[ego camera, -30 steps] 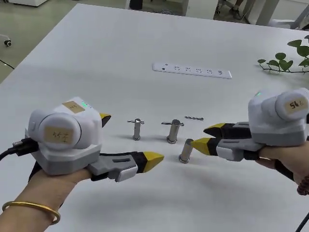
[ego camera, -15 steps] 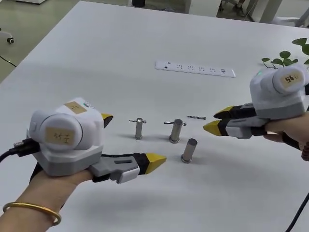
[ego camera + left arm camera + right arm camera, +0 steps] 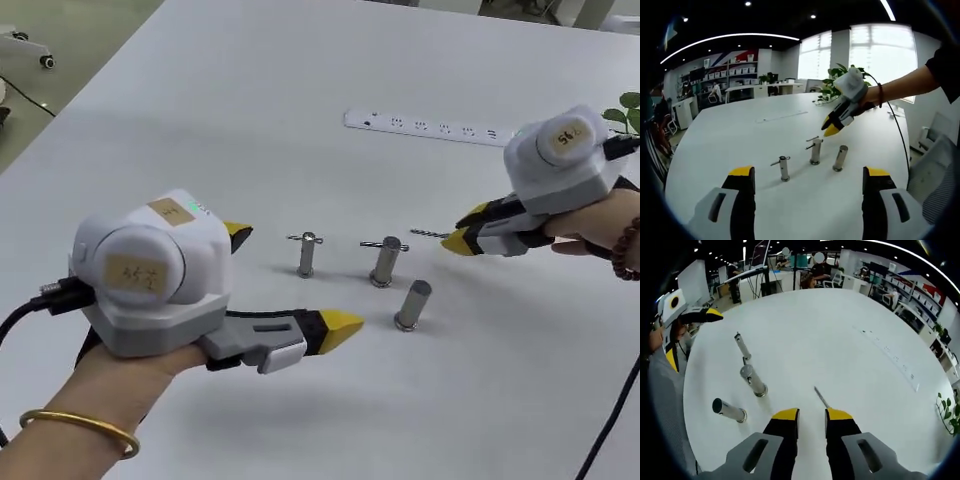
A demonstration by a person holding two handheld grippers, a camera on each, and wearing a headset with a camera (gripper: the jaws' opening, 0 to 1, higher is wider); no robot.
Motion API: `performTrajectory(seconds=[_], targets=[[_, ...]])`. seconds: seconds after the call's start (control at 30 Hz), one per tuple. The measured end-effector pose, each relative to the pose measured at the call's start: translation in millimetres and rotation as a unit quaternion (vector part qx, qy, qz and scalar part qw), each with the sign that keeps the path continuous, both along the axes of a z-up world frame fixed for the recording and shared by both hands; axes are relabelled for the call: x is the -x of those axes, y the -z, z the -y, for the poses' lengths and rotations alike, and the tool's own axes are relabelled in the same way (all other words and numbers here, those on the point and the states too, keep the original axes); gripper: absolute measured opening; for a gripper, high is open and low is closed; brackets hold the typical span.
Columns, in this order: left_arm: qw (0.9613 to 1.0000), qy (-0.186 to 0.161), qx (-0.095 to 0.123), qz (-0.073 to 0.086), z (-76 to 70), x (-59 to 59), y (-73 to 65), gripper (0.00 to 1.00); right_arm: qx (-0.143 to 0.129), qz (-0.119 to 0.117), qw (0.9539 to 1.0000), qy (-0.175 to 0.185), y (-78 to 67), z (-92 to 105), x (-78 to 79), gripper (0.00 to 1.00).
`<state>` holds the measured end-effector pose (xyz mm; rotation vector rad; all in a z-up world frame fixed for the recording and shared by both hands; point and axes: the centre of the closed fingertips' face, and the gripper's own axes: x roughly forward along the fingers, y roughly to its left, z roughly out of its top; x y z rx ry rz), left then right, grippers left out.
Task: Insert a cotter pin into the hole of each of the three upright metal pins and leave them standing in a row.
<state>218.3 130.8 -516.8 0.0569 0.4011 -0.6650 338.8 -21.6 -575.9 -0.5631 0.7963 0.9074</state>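
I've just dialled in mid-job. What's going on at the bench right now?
A person is working with two handheld grippers. The left pin and the middle pin already carry cotter pins, while the third pin stands bare, slightly out of line. The right gripper points at the loose cotter pin lying on the table, with its fingers narrowly apart and not gripping it. The left gripper hangs wide open and holds nothing.

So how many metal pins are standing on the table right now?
3. The left pin and the middle pin stand side by side, each with a cotter pin through it; the bare pin stands right of them, nearer the person.
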Motion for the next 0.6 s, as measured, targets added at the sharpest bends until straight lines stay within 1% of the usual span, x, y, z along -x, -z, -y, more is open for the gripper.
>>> performTrajectory(seconds=[0.17, 0.27, 0.37, 0.43, 0.5, 0.53, 0.6], targets=[[1.0000, -0.002, -0.002, 0.001, -0.4, -0.2, 0.3, 0.87, 0.014, -0.006, 0.9999, -0.007, 8.5, 0.5, -10.9, 0.14], [1.0000, -0.003, -0.001, 0.000, -0.3, -0.3, 0.4, 0.86, 0.028, -0.010, 0.9995, -0.009, 15.8, 3.9, -17.7, 0.13], [1.0000, -0.003, -0.001, -0.001, -0.1, 0.0, 1.3, 0.86, 0.029, -0.013, 0.9995, -0.008, 18.2, 4.5, -22.2, 0.12], [1.0000, -0.002, -0.001, -0.003, 0.1, 0.2, 2.2, 0.86, 0.024, -0.022, 0.9994, -0.005, 21.4, 3.4, -23.6, 0.12], [1.0000, -0.002, -0.001, -0.002, 0.0, 0.0, 2.2, 0.85, 0.030, -0.027, 0.9992, -0.005, 26.6, 4.6, -29.3, 0.11], [1.0000, -0.003, 0.000, -0.003, -0.2, -0.1, 2.4, 0.85, 0.034, -0.027, 0.9990, -0.008, 27.5, 5.5, -29.2, 0.10], [1.0000, -0.004, -0.001, -0.003, -0.8, -0.2, 2.6, 0.85, 0.035, -0.033, 0.9988, -0.006, 29.1, 6.0, -30.9, 0.09]])
